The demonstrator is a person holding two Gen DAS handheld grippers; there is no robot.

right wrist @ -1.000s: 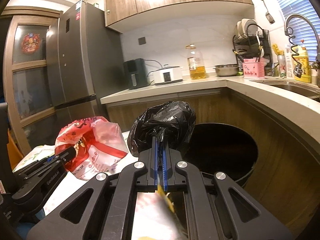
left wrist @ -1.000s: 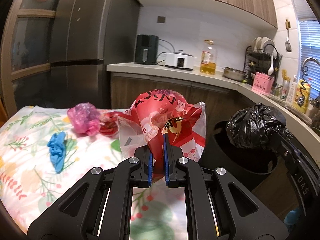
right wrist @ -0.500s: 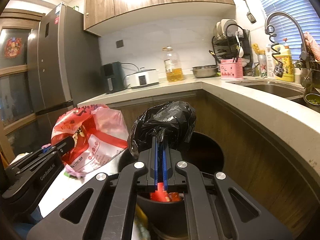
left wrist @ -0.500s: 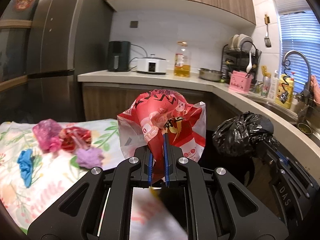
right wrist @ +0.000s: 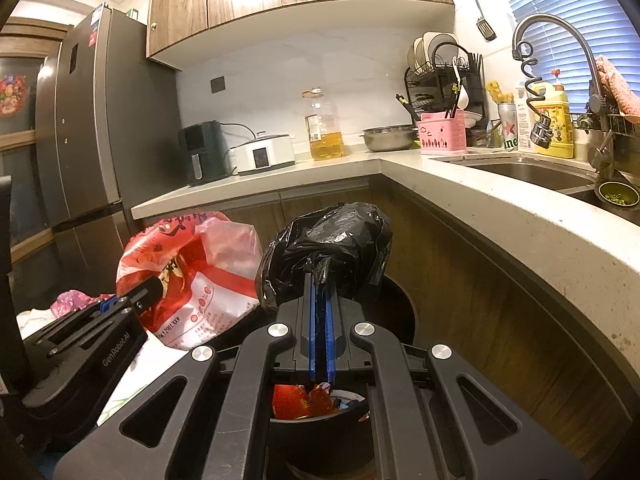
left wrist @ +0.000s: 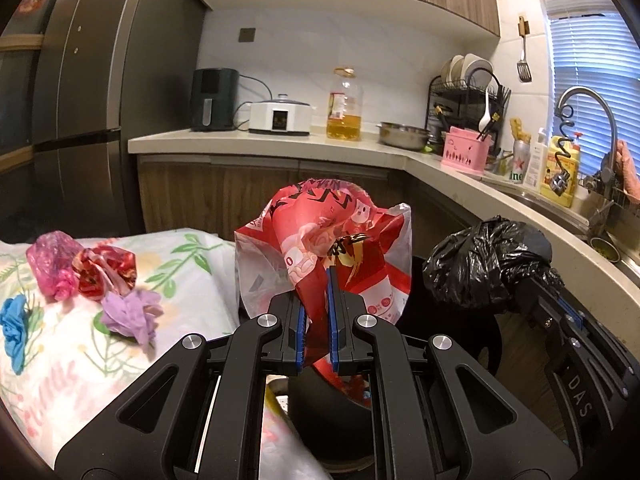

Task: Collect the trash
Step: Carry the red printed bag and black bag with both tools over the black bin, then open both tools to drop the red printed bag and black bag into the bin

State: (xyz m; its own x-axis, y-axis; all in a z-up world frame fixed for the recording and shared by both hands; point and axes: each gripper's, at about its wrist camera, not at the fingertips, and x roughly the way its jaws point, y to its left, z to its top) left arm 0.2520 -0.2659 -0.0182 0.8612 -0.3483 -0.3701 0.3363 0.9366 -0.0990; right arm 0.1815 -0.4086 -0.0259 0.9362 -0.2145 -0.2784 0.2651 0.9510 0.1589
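Both are clenched: the left hand-held gripper [left wrist: 316, 280] grasps a red bag [left wrist: 320, 236], the right hand-held gripper [right wrist: 319, 280] a black bag [right wrist: 332, 240].

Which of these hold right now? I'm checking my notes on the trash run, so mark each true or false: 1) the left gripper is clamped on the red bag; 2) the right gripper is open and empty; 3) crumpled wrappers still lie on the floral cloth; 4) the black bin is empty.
1) True: the left gripper is shut on the red bag.
2) False: the right gripper is shut on the black bag.
3) True: crumpled wrappers lie on the floral cloth.
4) False: the black bin already holds red trash.
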